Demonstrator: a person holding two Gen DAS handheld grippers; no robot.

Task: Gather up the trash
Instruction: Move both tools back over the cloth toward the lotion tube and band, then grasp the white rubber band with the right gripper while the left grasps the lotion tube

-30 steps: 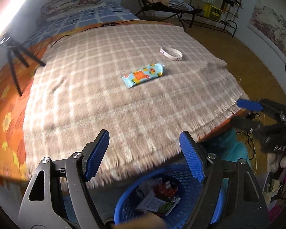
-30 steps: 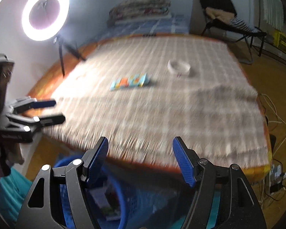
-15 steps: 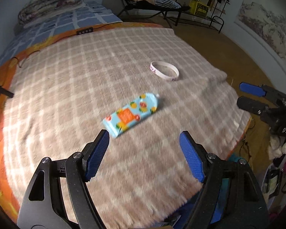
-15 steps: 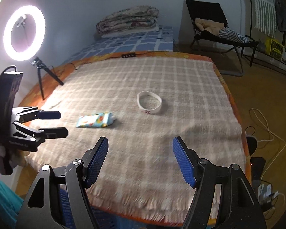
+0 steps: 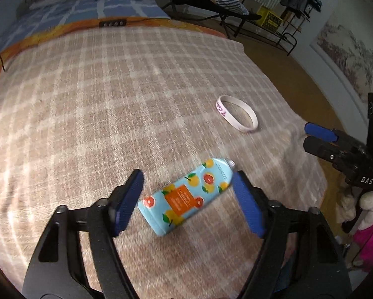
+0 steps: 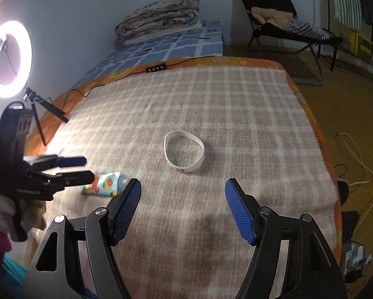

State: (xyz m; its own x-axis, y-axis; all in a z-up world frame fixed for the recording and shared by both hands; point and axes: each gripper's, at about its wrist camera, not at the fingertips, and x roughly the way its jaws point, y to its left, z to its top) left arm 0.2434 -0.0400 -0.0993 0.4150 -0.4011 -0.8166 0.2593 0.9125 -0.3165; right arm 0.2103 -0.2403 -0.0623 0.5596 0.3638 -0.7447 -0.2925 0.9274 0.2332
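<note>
Both wrist fisheyes look down and forward over the plaid blanket [image 5: 111,99], the left one close above the tube [image 5: 186,196], the right one farther back, sharing tube [image 6: 104,184] and white band [image 6: 184,152].

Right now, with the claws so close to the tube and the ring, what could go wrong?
The left gripper is open around the tube, which lies slanted between the fingers. Closing might catch only a corner and let it slip or spin away. The blanket is soft and fuzzy, so a finger could pinch the fabric too. The right gripper is open short of the ring, which is thin and floppy-looking and may squash or flip when grabbed.
</note>
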